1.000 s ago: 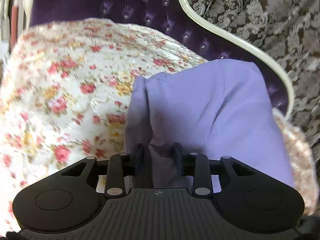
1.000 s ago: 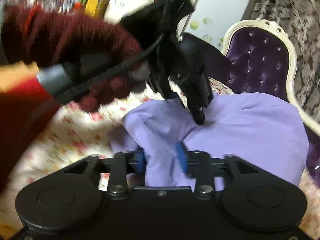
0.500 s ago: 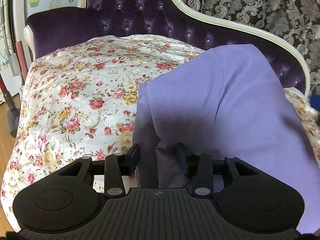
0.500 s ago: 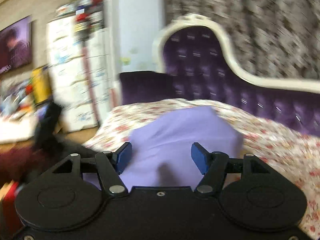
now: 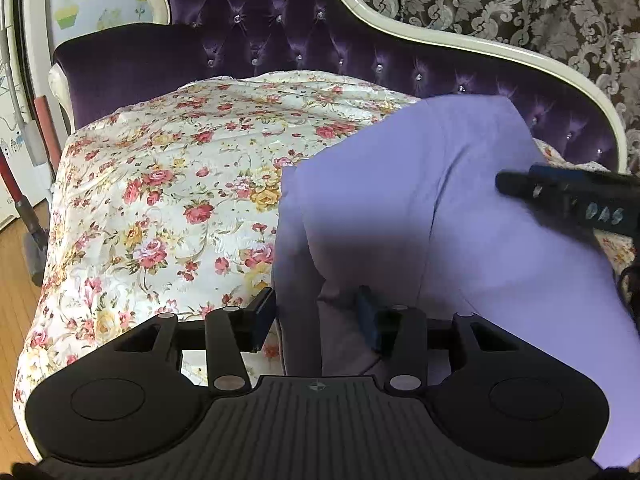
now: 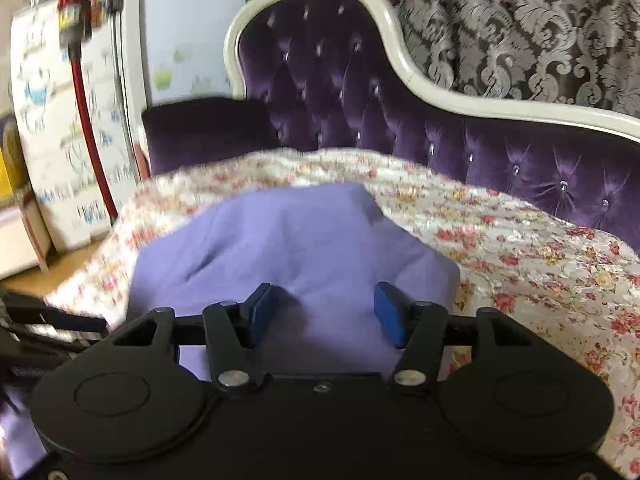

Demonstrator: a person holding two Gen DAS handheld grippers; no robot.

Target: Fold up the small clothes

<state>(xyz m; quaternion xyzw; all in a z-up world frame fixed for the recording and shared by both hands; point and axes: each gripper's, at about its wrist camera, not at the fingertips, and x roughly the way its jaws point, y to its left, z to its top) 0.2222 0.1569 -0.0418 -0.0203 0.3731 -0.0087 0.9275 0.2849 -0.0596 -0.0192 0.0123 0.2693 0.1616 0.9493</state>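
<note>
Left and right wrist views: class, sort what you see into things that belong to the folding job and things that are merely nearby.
Part of the job:
- lavender garment
- left gripper, open around a fold of the garment
- right gripper, open above the garment
- floral bedspread, the folding surface

Merely nearby:
- purple tufted headboard
- damask curtain
- red-handled vacuum
- wooden floor

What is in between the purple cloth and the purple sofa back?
The flowery bedspread lies between the purple cloth and the tufted sofa back. The right wrist view shows it clearly; nothing else sits on that strip there.
</note>
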